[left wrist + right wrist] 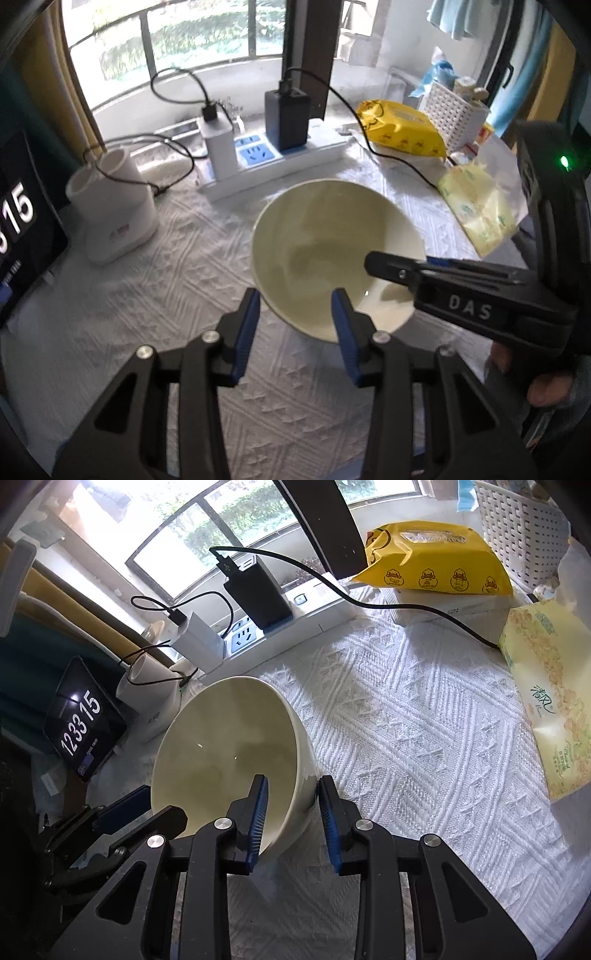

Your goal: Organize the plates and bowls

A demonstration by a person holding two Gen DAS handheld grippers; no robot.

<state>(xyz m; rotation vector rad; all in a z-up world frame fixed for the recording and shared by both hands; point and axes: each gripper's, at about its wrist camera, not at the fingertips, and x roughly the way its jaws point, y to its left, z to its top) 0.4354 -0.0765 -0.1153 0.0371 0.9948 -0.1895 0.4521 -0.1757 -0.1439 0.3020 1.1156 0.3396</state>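
Note:
A cream bowl (325, 236) (221, 746) hangs tilted above the white patterned cloth (424, 738). My right gripper (290, 805) is shut on its wall, one blue pad inside and the other against the outside. In the left wrist view the right gripper (373, 266) reaches in over the rim from the right. My left gripper (295, 306) straddles the bowl's near edge, one pad at the outer wall and one in front of the bowl. Whether its pads press I cannot make out. In the right wrist view the left gripper (147, 812) sits at the bowl's lower left rim.
A white power strip (273, 162) with chargers and black cables lies behind the bowl. A white two-cup appliance (110, 206) and a clock screen (18, 221) stand left. A yellow wipes pack (399, 129), a tissue pack (480, 210) and a white basket (454, 107) sit right.

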